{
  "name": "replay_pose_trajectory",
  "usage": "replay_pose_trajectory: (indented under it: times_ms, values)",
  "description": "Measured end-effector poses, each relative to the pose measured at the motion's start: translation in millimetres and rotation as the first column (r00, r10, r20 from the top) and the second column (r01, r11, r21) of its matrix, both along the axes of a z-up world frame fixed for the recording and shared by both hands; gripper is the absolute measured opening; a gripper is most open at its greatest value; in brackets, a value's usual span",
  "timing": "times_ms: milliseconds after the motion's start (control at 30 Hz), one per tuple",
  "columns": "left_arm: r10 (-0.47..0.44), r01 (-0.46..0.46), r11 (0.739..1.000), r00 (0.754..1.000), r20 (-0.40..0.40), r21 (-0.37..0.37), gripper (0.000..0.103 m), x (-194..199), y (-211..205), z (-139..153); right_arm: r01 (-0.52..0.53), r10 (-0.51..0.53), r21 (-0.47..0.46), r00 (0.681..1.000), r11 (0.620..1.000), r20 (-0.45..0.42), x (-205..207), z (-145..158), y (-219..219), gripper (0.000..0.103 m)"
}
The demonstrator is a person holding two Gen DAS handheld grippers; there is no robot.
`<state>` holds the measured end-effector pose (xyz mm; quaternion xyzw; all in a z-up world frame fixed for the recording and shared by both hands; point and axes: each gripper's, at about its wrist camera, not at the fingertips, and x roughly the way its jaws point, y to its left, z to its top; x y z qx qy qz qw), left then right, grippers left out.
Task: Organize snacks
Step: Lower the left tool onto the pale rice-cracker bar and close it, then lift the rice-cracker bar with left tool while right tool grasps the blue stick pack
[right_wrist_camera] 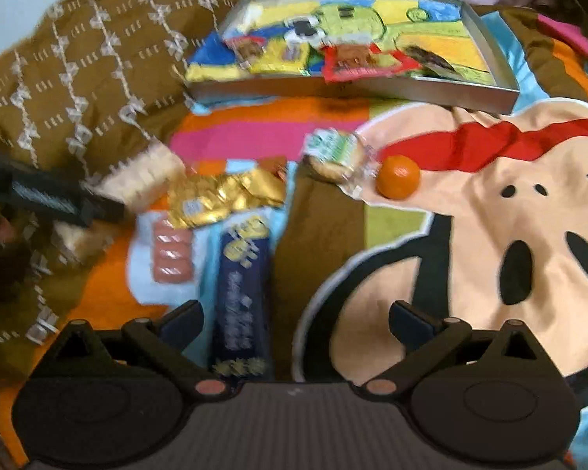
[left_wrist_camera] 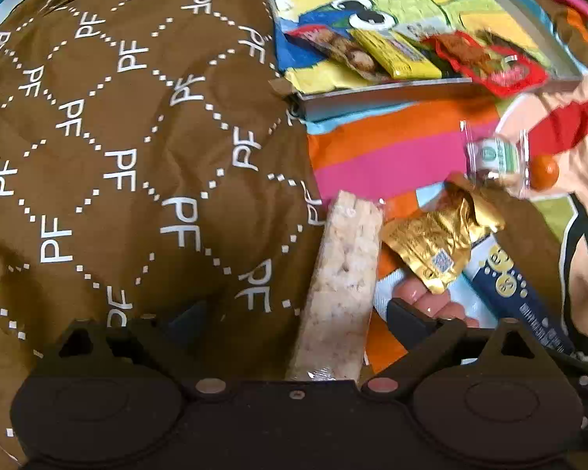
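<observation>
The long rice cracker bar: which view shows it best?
The left wrist view: the rice cracker bar lies sharp and nearly full length between the open left gripper's fingers, pads not pressing it. The right wrist view shows it blurred at the left, partly hidden behind the left gripper.

Both fisheye views are evenly and brightly lit, with colours saturated and no hard shadows cast. Straight lines are bowed toward the dark corners. The right wrist view is smeared by motion blur; the left wrist view is sharper, softened only at its right edge.
</observation>
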<state>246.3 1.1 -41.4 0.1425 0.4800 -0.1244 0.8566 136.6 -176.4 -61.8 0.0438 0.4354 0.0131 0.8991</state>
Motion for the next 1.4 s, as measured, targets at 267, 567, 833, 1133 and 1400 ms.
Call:
replay_pose_trajectory:
  times_ms: [267, 567, 833, 1133, 1400]
  values:
    - [-0.042, 0.041, 0.997, 0.999, 0.013, 0.058, 0.076, -5.6, -7.3, -7.3, -0.1, 0.103, -0.078, 0.994, 0.992, 0.031, -1.4, -13.2, 19.6, 0.103]
    - [-0.04, 0.04, 0.998, 0.999, 0.007, 0.047, 0.055, -7.7, -9.6, -9.2, -0.112, 0.114, -0.059, 0.993, 0.992, 0.043, -0.2, -20.4, 17.7, 0.093]
    - [-0.008, 0.008, 1.0, 0.999, -0.034, -0.006, 0.041, -14.6, -5.6, -6.2, -0.112, 0.115, -0.044, 0.991, 0.993, 0.064, -2.3, -17.3, 15.9, 0.072]
    - [-0.015, -0.008, 0.987, 0.989, -0.144, -0.161, 0.035, -31.5, -0.5, -2.4, -0.125, 0.13, -0.061, 0.988, 0.99, 0.08, -6.7, -17.2, 18.5, 0.062]
    - [-0.017, 0.004, 0.993, 0.993, -0.115, -0.115, 0.044, -23.3, -10.3, -10.6, -0.143, 0.149, -0.069, 0.984, 0.987, 0.095, -8.2, -16.5, 21.4, 0.061]
